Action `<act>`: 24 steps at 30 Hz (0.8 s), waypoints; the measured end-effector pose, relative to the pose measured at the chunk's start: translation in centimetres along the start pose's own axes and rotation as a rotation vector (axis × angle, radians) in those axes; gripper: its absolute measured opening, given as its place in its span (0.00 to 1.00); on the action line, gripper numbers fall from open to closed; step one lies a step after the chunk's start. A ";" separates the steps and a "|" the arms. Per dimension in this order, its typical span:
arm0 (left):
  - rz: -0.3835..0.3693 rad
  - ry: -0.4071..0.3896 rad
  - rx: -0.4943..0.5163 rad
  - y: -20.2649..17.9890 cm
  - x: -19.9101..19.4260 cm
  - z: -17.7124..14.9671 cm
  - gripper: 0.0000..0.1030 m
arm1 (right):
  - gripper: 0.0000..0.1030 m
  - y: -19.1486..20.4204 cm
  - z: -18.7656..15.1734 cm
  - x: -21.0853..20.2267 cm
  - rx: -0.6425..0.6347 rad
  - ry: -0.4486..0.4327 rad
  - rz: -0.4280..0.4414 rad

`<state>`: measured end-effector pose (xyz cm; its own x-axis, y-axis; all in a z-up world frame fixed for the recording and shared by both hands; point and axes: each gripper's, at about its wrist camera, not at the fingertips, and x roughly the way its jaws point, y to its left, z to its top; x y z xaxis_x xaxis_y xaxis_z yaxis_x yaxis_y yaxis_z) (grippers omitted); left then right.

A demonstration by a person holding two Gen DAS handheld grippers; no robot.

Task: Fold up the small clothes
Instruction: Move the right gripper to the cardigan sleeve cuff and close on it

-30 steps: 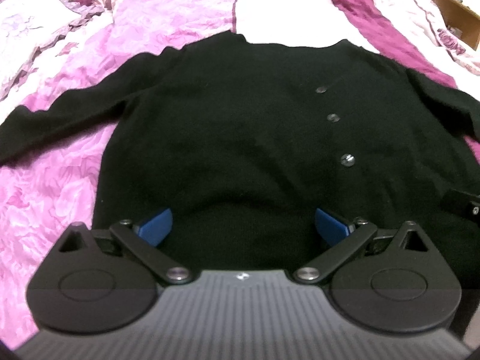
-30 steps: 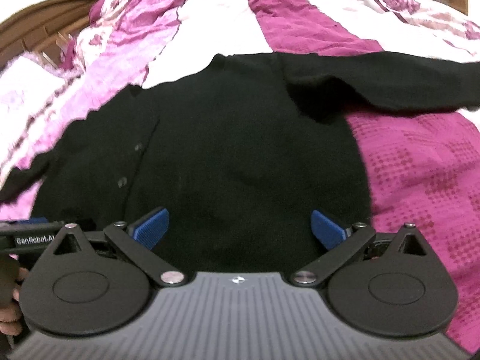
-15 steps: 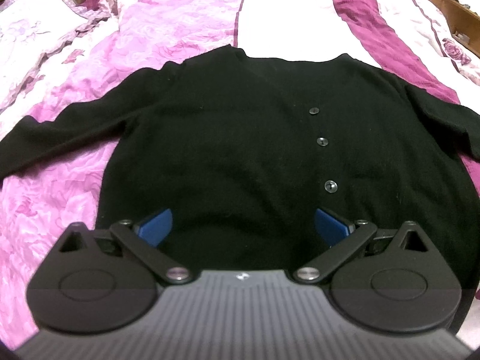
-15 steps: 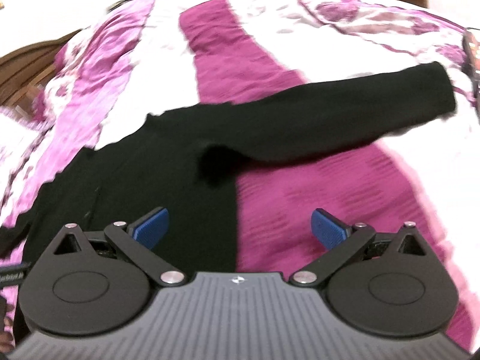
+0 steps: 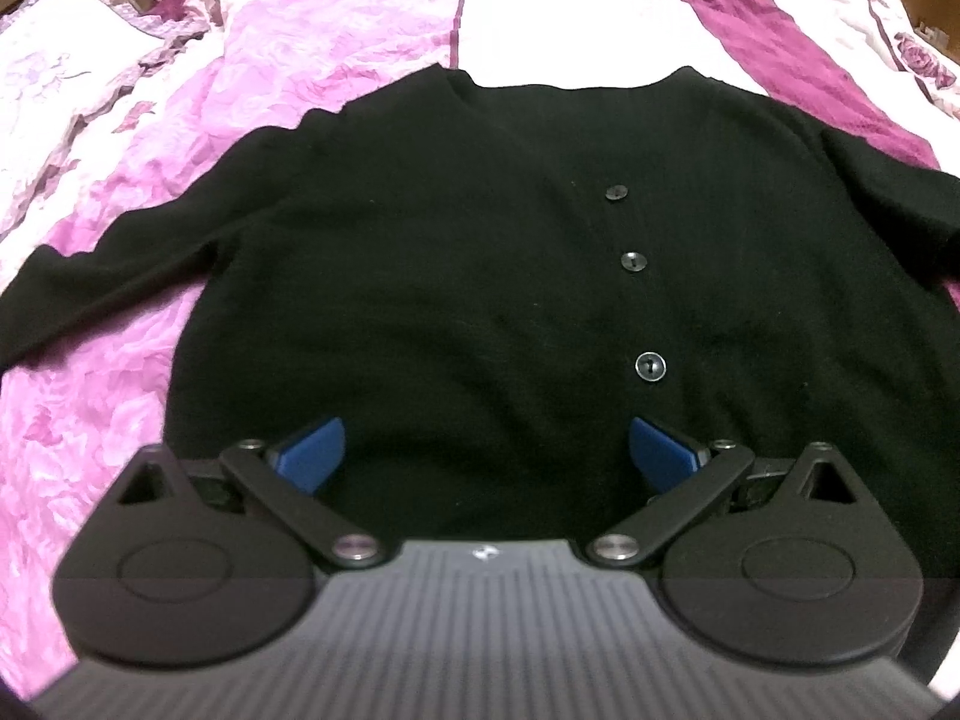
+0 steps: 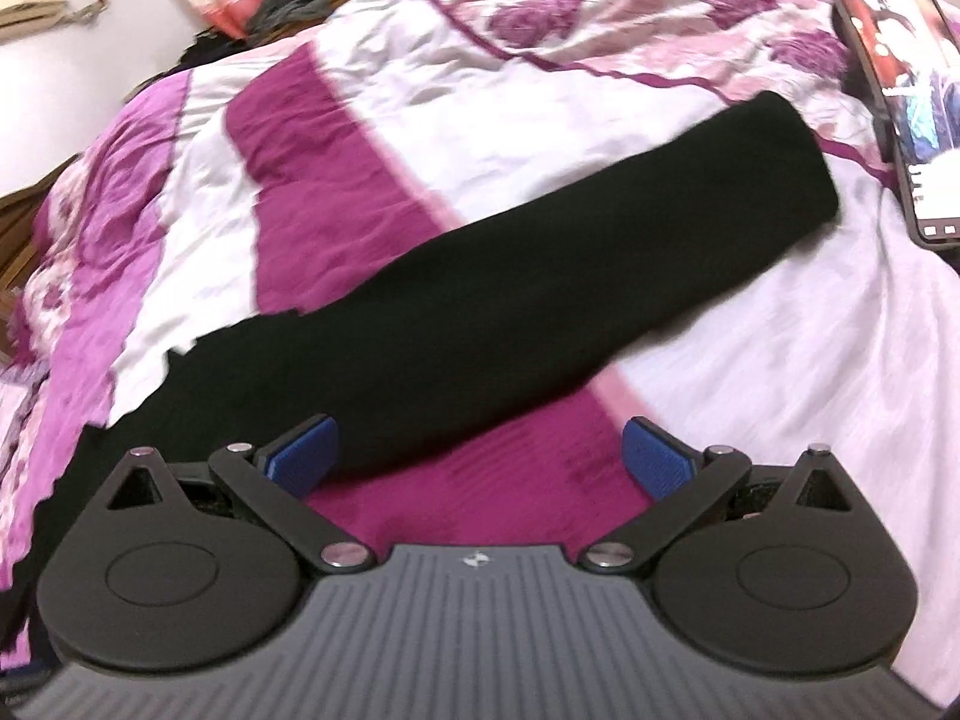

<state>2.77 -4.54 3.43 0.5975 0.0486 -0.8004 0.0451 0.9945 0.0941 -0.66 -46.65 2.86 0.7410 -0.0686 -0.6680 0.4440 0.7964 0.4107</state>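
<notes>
Black cardigan (image 5: 420,276) lies flat, front up, spread on the bed; hem at the near side, neckline far. Three dark buttons (image 5: 633,261) run up the front, right of centre in the left wrist view. One sleeve (image 5: 108,276) stretches out left, the other sleeve (image 6: 600,276) stretches out right, cuff (image 6: 792,168) lying close beside a phone (image 6: 894,102), contact can't be told.

Left gripper (image 5: 483,450) hangs over the near hem, blue fingers (image 5: 312,453) spread wide, nothing held. Right gripper (image 6: 480,459) sits over the right sleeve near the armpit, fingers (image 6: 303,456) also wide, empty.

Handling, judged: soft knit, light, floppy, no stiffness; will drape and stretch if pulled by one point. Not fragile, not slippery, and it likely clings a bit to the bedcover. Best holds: the cuff or mid-sleeve for folding the sleeve in over the body; hem corners and shoulders for the later body fold. Pinch an edge, both layers, avoid the buttons.

Task looks barely begun, no fold made yet; a sleeve fold seems the likely step.

Bedcover (image 6: 600,96) is pink, magenta and white with a floral print, creased and soft, so the garment may shift with it. Phone lies on the bed at far right, screen lit. Wooden bed frame (image 5: 930,6) shows at the far right edge; pale wall (image 6: 90,60) and dark clothing piled beyond the bed.
</notes>
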 end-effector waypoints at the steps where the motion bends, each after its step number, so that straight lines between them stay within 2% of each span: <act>1: 0.001 0.003 0.001 -0.1 0.1 0.1 1.00 | 1.00 -0.3 0.3 0.5 0.004 -0.003 -0.005; 14: 0.009 0.045 -0.020 -0.8 1.2 0.5 1.00 | 1.00 -3.4 3.6 4.7 0.032 -0.101 -0.016; 22: 0.006 0.055 -0.037 -0.7 1.6 0.4 1.00 | 1.00 -3.9 5.2 6.0 0.057 -0.172 -0.047; 23: 0.006 0.056 -0.039 -0.7 1.6 0.4 1.00 | 0.99 -3.9 5.3 6.0 0.066 -0.183 -0.043; 24: 0.006 0.056 -0.038 -0.7 1.5 0.5 1.00 | 0.93 -4.0 5.4 6.0 0.078 -0.197 -0.041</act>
<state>4.04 -5.23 2.40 0.5522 0.0584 -0.8317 0.0105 0.9970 0.0769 4.76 -53.51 0.56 0.8023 -0.2223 -0.5540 0.5078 0.7421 0.4375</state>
